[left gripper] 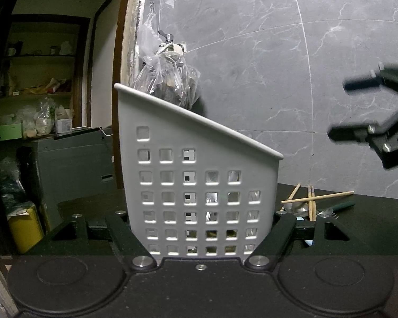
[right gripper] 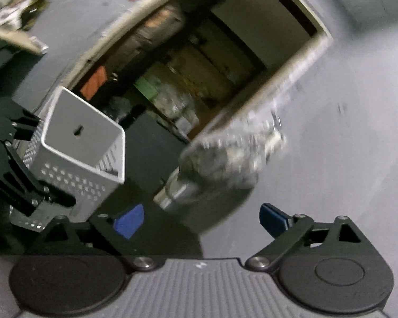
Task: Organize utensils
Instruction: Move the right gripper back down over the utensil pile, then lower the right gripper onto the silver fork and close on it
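Observation:
A white perforated utensil holder (left gripper: pixel 199 159) stands upright on the dark counter (left gripper: pixel 371 228), with my left gripper (left gripper: pixel 201 228) shut on its lower sides. Through its holes I see some metal utensils inside. To its right lie wooden chopsticks (left gripper: pixel 318 198), a metal spoon (left gripper: pixel 295 208) and a green-handled fork (left gripper: pixel 342 205). My right gripper (left gripper: pixel 347 110) hangs in the air above them, open and empty. In the blurred, tilted right wrist view the right gripper's (right gripper: pixel 201 220) blue pads (right gripper: pixel 128 221) stand wide apart with nothing between them. There the holder (right gripper: pixel 79 137) is at the left, held by the left gripper (right gripper: pixel 39 159).
A clear plastic bag (left gripper: pixel 167 79) hangs from a tap on the grey marble wall behind the holder. Left of it, a doorway opens onto cluttered shelves (left gripper: pixel 39 92), a grey box (left gripper: pixel 71 159) and a yellow bin (left gripper: pixel 26 228).

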